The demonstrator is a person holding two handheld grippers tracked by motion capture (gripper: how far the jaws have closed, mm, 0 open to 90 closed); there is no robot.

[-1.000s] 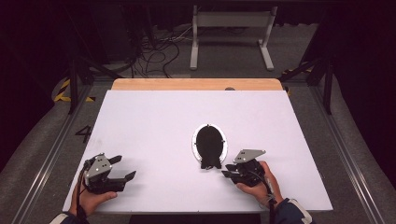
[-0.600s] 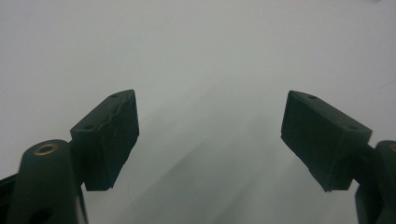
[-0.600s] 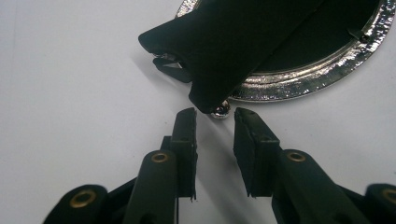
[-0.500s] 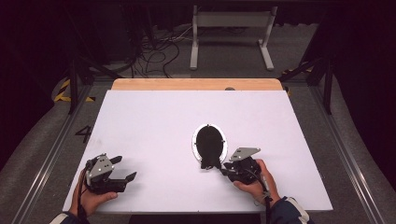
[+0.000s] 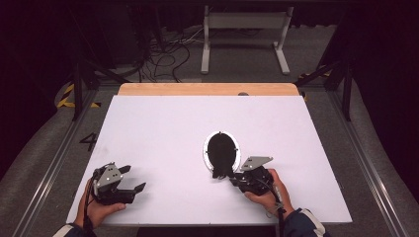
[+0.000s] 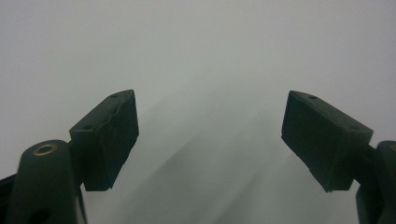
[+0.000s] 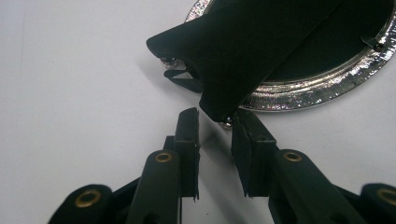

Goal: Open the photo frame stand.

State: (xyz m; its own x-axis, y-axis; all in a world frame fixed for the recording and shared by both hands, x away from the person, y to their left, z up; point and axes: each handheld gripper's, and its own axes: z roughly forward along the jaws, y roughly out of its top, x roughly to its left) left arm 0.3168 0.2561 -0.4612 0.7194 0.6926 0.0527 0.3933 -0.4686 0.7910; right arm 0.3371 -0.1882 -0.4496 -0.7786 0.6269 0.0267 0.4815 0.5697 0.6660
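Note:
An oval frame with a shiny silver rim [image 5: 206,152] [image 7: 317,91] lies back-up on the white table [image 5: 163,128], right of centre. Its black fold-out stand [image 5: 220,171] [image 7: 243,51] points toward the near edge. My right gripper [image 5: 229,177] [image 7: 215,121] lies low on the table just in front of it. Its jaws stand a narrow gap apart, and the stand's lower corner sits right at their tips; no pad visibly presses on it. My left gripper [image 5: 134,177] [image 6: 210,130] rests at the near left, wide open over bare table.
A wooden strip [image 5: 207,89] runs along the table's far edge, with a small dark spot [image 5: 242,93] on it. Metal rails [image 5: 54,163] flank both sides. Cables [image 5: 168,57] and a stand's legs [image 5: 242,44] lie on the floor beyond.
My right gripper has edged a little to the left, closer to the frame's stand. The left gripper has kept still.

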